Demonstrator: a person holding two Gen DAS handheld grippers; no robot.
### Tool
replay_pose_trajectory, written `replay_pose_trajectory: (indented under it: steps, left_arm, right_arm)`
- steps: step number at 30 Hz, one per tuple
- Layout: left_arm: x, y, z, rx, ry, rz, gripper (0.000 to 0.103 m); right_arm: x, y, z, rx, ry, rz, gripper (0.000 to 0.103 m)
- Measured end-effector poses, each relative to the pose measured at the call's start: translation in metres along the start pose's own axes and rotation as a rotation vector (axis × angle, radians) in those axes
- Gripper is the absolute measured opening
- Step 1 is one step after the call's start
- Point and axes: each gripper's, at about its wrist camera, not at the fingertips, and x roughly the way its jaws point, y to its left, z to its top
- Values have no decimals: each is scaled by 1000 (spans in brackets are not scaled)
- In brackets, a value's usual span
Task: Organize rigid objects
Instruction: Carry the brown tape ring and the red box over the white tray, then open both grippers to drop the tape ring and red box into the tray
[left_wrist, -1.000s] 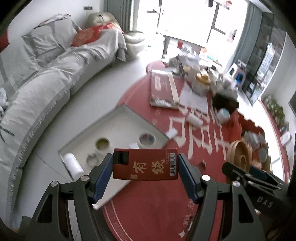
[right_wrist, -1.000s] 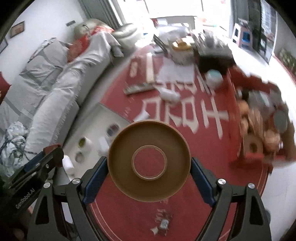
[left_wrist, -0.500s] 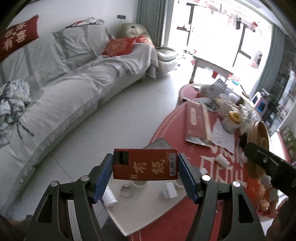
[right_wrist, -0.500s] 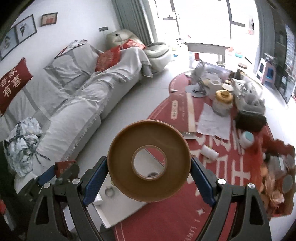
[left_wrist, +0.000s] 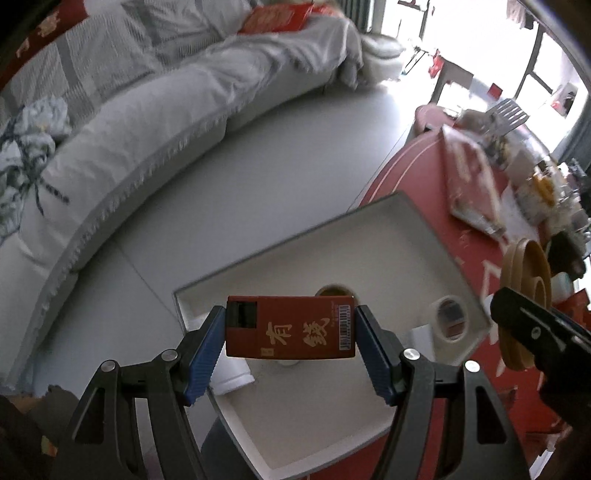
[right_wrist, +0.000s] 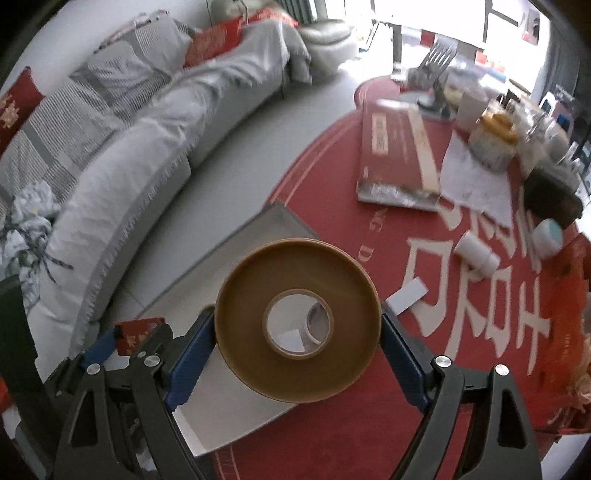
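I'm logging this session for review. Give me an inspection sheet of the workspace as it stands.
Surface: round red table with large pale characters.
Job's things: red box; brown tape roll; white tray holding small tape rolls and a white container.
Clutter: flat red package, papers, white bottle, jar, dark bag at the table's far side.
Grippers: left hand-held gripper shut on the red box; right hand-held gripper shut on the brown tape roll; both above the tray.
Cables: nothing seen.
Surroundings: grey sofa with red cushions, pale floor, bright window.

Tray (right_wrist: 207, 435) mostly hidden behind tape roll (right_wrist: 297, 319); far table clutter (left_wrist: 535, 184) blurred.
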Motion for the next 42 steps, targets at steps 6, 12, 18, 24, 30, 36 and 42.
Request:
replay_pose_trajectory:
  steps: [6,12,18,24,30,36,42]
  left_arm:
    - [22,-1,-5,10,38,16,72]
    - [29,-4,-6,14,48,23,72]
    - [34,-4,-6,20,62,23,72]
    - [41,-5,-7,24,78,28,72]
    - [46,-7,-9,35,92,31,72]
    - [51,-7,-11,34,100,30,72]
    - [51,-9,-13,52,81,33,72]
  right_arm:
    - [29,-2,0,2,56,-5,88]
    - [40,2,2,-1,78,0,88]
    - [52,3,1,-2,98,-2,88]
    - [59,3,0,5,110,-4,88]
    - [65,5,1,5,117,-1,88]
    - [73,8,2,3,125,-3,88]
    - [81,10,0,-11,134,-16,88]
